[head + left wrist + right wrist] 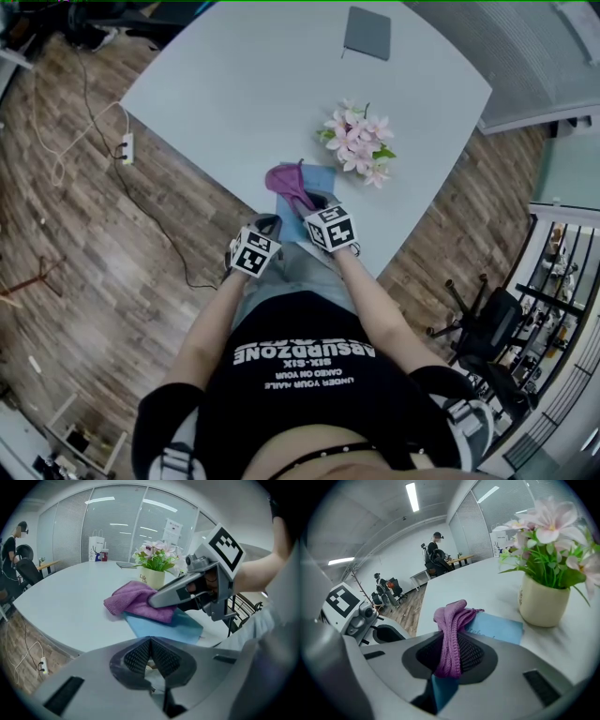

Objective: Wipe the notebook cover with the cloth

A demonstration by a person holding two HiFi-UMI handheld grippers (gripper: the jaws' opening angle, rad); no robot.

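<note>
Purple cloth [452, 630] in right claw [451, 657] — apparently on notebook [499, 629].

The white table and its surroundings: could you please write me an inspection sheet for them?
Surface: white table, mostly bare.
Job's things: purple cloth lying on blue notebook at the near edge.
Clutter: flower pot; dark pad at the far edge.
Grippers: right gripper shut on the cloth; left gripper shut, empty.
Cables: corded power strip on the floor.
Surroundings: wooden floor, office chair.
</note>
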